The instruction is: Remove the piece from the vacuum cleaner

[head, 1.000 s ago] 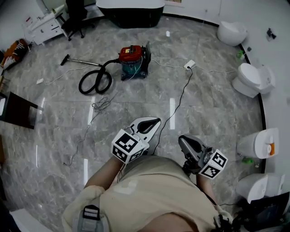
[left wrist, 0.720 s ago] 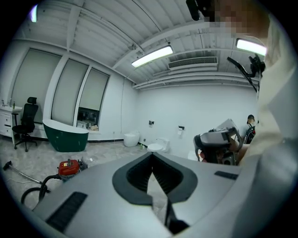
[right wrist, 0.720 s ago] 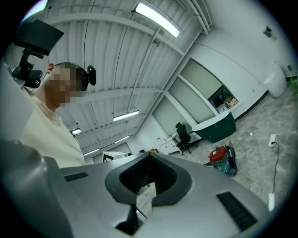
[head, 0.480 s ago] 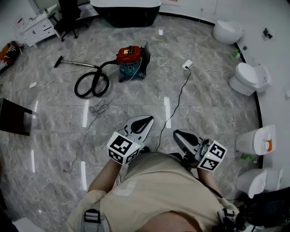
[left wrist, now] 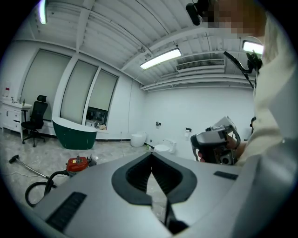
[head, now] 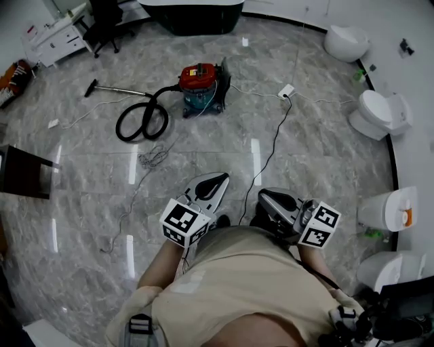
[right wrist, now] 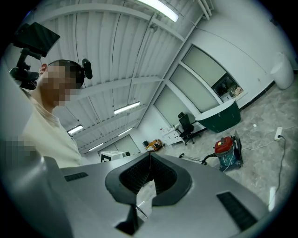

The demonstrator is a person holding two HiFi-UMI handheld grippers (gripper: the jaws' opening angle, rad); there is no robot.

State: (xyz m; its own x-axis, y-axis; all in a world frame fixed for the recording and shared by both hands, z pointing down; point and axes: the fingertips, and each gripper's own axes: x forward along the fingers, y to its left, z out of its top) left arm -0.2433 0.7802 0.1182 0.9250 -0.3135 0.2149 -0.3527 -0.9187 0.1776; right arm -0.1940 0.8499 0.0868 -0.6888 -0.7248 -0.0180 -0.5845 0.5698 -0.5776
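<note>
The vacuum cleaner (head: pixel 202 87), red on top with a teal body, stands on the marble floor well ahead of me. Its black hose (head: pixel 141 122) loops to the left and ends in a wand with a floor nozzle (head: pixel 91 88). My left gripper (head: pixel 220 178) and right gripper (head: pixel 266 196) are held close to my body, far short of the vacuum, both shut with nothing between the jaws. The vacuum (left wrist: pixel 77 164) is small beyond the left gripper (left wrist: pixel 151 155). It also shows at the right as the vacuum (right wrist: pixel 226 148) past the right gripper (right wrist: pixel 150 154).
A black power cable (head: pixel 268 156) runs from a white power strip (head: pixel 287 91) toward my feet. A tangled wire (head: pixel 152 157) lies left of centre. Toilets (head: pixel 376 116) line the right wall. A dark bathtub (head: pixel 193 13) and an office chair (head: pixel 105 27) stand at the back, a dark table (head: pixel 24 169) at the left.
Both grippers have drifted slightly over the floor with my body, and the right one has swung its tip leftward. Both stay shut; the vacuum has not moved.
</note>
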